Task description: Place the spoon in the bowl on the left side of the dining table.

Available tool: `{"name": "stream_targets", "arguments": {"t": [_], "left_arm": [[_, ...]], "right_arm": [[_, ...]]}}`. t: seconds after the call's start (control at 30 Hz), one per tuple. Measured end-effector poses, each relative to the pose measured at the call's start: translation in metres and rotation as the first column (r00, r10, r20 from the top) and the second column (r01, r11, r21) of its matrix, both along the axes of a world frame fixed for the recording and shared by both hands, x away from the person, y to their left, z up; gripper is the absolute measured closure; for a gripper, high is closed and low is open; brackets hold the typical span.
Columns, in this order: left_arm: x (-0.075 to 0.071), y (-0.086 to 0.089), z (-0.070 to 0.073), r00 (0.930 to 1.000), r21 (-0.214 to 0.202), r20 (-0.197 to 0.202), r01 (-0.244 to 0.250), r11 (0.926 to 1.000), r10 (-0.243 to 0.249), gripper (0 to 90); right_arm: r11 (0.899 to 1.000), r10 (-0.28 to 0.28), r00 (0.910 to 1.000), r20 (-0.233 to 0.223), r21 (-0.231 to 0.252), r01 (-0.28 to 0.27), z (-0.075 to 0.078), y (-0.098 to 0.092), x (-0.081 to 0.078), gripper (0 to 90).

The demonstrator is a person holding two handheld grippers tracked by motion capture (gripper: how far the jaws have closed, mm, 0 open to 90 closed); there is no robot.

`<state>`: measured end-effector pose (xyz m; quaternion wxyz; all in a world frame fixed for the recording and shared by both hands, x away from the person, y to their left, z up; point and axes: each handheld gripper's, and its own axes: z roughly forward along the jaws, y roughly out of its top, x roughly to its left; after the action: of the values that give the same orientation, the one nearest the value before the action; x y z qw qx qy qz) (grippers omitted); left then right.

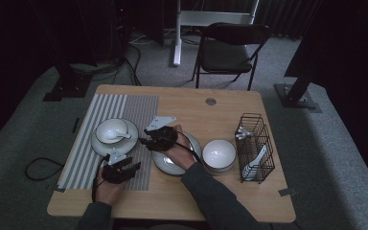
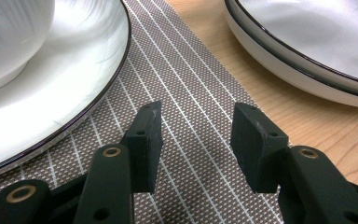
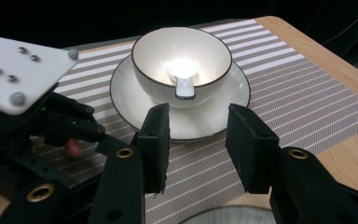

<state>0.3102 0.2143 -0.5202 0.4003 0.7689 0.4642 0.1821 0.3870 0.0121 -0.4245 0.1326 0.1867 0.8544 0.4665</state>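
Note:
A white bowl [image 1: 111, 130] with a white spoon [image 1: 123, 136] in it stands on a black-rimmed plate [image 1: 98, 143] on the striped placemat [image 1: 124, 108]. In the right gripper view the bowl [image 3: 182, 56], spoon [image 3: 184, 84] and plate [image 3: 219, 107] lie straight ahead of my open right gripper [image 3: 198, 114], with nothing between its jaws. Seen from above, the right gripper [image 1: 147, 141] hovers by a second plate [image 1: 170, 165], pointing left. My left gripper [image 1: 123, 163] rests low over the mat near the front edge. Its jaws [image 2: 196, 116] stand open and empty between the two plates.
An empty white bowl [image 1: 219, 153] sits right of the second plate. A black wire basket [image 1: 256, 143] holding white utensils stands at the right edge. The left gripper's white top plate [image 3: 18, 70] is close on the left of the right gripper view. A chair [image 1: 230, 48] stands beyond the table.

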Motion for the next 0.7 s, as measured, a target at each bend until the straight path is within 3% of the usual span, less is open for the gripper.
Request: {"name": "stream_targets", "arguments": {"t": [0.43, 0.57, 0.7], "left_arm": [[0.000, 0.000, 0.000, 1.0000, 0.003, 0.000, 0.001, 1.0000, -0.001, 54.3], [0.000, 0.000, 0.000, 1.0000, 0.005, 0.000, 0.001, 1.0000, -0.001, 54.4], [0.000, -0.001, 0.000, 1.0000, 0.005, -0.002, 0.001, 1.0000, -0.001, 54.3]], "right_arm": [[0.999, -0.032, 0.9995, -0.003, -0.017, 0.032, -0.001, -0.021, -0.020, 57.2], [0.999, -0.017, 0.9982, -0.058, 0.032, 0.019, -0.002, -0.029, -0.024, 57.0], [0.999, -0.021, 0.9981, -0.057, 0.035, 0.023, 0.000, -0.034, -0.029, 56.9]]}}
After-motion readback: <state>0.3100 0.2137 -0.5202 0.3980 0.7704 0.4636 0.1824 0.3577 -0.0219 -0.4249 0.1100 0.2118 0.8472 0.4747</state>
